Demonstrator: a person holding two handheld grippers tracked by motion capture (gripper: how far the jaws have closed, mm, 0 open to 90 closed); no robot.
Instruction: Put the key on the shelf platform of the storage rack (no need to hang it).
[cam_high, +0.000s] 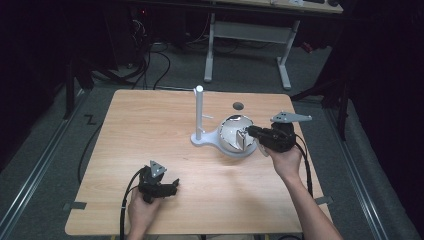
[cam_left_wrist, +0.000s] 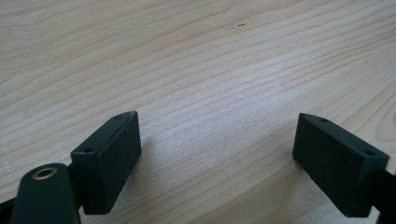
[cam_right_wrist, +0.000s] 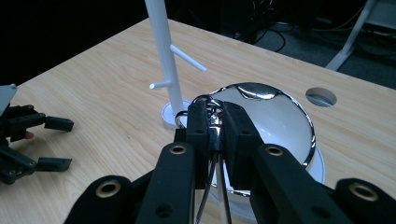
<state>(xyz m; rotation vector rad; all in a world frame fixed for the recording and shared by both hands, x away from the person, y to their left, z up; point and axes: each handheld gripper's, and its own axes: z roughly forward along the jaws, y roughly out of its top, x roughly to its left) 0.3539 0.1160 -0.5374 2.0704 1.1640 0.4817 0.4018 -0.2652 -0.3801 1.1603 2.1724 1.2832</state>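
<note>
Right claw (cam_right_wrist: 215, 122) clamped on bowl (cam_right_wrist: 280, 116) rim.

Two bare forearms, no sleeves, each hand (cam_high: 144, 207) holding a black gripper. The left gripper (cam_high: 175, 186) has a small grey triangular plate on top and a black cable trailing from it. The right gripper (cam_high: 244, 133) carries a larger grey plate. Its jaws are blocky black pads with small screw holes; the arms show brass-ringed pivots.

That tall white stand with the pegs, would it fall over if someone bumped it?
Probably, if bumped near the top: the white stand is a tall thin post on a small round base. It looks like light plastic, so a low nudge would likely slide it across the smooth table.
</note>
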